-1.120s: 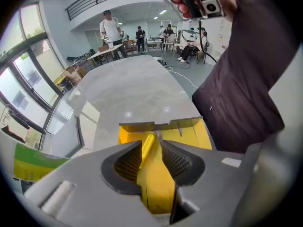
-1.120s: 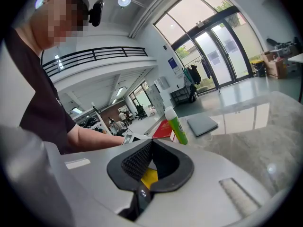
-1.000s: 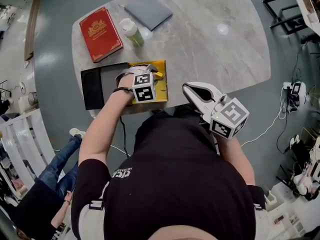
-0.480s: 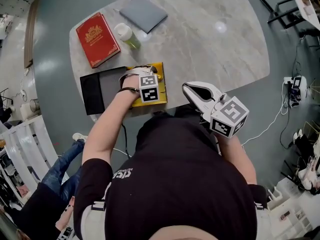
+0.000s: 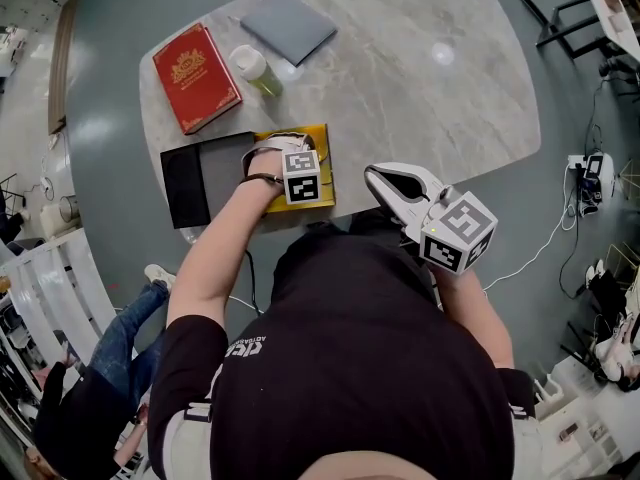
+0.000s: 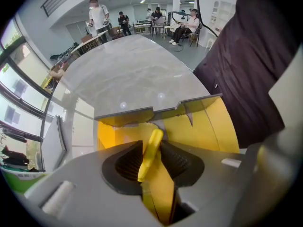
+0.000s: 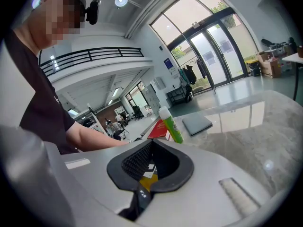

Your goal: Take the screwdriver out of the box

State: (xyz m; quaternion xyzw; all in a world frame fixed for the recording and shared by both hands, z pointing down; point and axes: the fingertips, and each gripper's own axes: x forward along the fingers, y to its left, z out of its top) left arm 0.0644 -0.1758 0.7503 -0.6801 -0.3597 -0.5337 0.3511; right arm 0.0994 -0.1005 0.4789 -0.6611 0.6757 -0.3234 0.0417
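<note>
1. Black ribbed pads of my left gripper are closing round the slim yellow plastic screwdriver handle. The handle stands tilted between them, close against both pads but not clamped.
2. The screwdriver is inside the open-topped yellow box, and my left gripper points steeply down into it.
3. My right gripper hangs off the table's near edge, its jaw tips together with nothing between them.
4. The box sits at the near edge of the pale grey marble table, just beside a flat black rectangular panel.
5. Farther across lie a red hardcover book, a green bottle with a white cap and a flat grey notebook.
</note>
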